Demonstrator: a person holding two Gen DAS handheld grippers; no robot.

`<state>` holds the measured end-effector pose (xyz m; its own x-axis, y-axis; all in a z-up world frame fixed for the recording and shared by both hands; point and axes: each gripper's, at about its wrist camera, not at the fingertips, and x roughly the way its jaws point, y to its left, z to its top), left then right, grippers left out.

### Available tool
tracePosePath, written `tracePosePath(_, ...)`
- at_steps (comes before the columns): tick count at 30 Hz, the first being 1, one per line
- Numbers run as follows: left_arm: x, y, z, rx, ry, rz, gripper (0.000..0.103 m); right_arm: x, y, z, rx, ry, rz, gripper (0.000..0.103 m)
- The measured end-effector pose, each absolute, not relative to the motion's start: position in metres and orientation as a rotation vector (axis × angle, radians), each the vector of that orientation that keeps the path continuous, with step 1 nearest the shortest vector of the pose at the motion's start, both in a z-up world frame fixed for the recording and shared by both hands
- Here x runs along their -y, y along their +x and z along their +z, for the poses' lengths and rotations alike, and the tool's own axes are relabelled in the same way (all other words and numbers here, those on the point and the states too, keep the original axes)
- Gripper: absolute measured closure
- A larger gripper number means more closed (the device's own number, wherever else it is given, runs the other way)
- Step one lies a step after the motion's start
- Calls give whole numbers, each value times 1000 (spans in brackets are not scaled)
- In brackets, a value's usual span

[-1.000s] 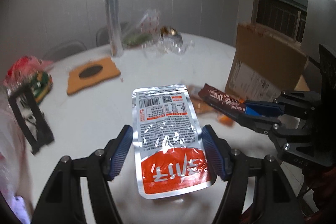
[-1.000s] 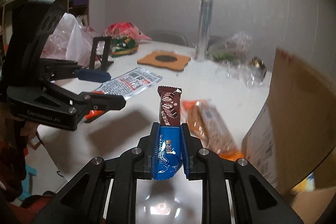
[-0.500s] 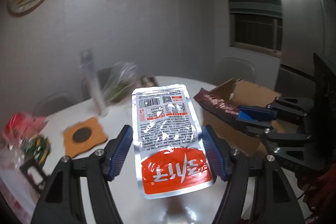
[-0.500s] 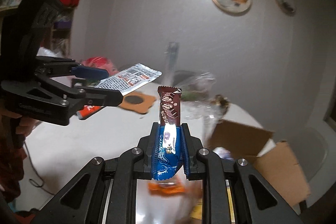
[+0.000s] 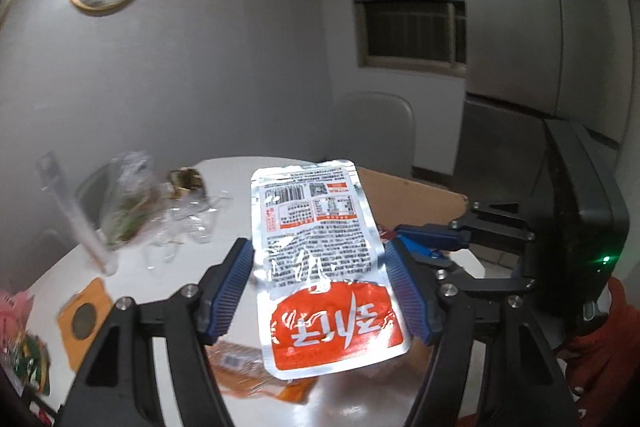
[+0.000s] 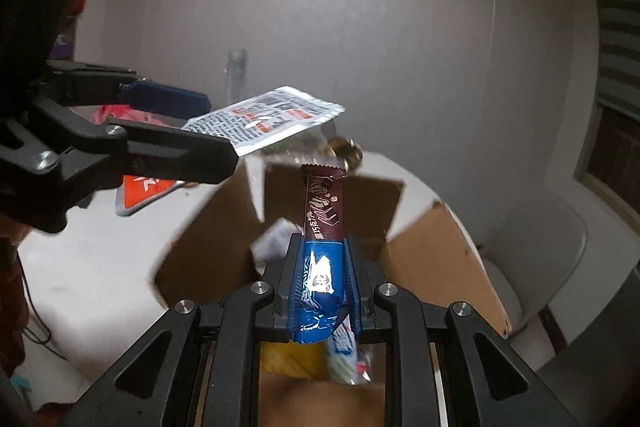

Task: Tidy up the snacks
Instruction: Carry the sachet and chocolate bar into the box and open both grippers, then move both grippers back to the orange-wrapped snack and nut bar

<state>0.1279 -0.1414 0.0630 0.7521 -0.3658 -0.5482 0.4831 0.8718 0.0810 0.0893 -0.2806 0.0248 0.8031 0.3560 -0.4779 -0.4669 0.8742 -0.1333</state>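
My left gripper (image 5: 320, 287) is shut on a silver and red snack pouch (image 5: 320, 259) and holds it in the air above the white table (image 5: 168, 283). It also shows at the left of the right wrist view (image 6: 208, 135), with the pouch (image 6: 264, 121). My right gripper (image 6: 323, 279) is shut on a brown and blue chocolate bar (image 6: 322, 223), above an open cardboard box (image 6: 224, 239). Several snack packets (image 6: 344, 347) lie in the box. The right gripper (image 5: 424, 243) shows beside the pouch in the left wrist view.
An orange snack packet (image 5: 248, 375) lies on the table under the pouch. An orange coaster (image 5: 82, 319), a clear tube (image 5: 76, 211) and clear plastic bags (image 5: 128, 203) stand further back. A grey chair (image 6: 536, 251) stands right of the box.
Both grippers have moved right and up with their snacks. The right gripper now hangs over the open box, and the box has come closer in both views.
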Motion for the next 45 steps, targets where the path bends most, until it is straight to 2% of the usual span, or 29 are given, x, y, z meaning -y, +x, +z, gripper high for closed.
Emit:
tracePosePath(14,195,187,18,-761,289,-562,38,302,118,-9,-609,-303,450,89)
tracePosePath(24,204,196,4,-784,315,-536,37,299,136,-13,-650,-330,445,87)
tracePosePath(26,205,194,5,-780,321,-531,34,295,137,-15,-652,-340,444,84)
tracePosePath(27,205,193,5,-774,325,-522,28,293,140,-15,-652,-338,446,79)
tracePosePath(29,202,191,7,-756,333,-505,22,291,144,-13,-652,-326,444,74)
tracePosePath(34,194,184,15,-733,319,-503,19,296,137,-2,-633,-291,451,62)
tracePosePath(36,190,179,19,-718,313,-497,11,298,135,1,-621,-285,444,57)
tracePosePath(45,166,149,39,-653,277,-475,10,294,113,20,-569,-289,431,55)
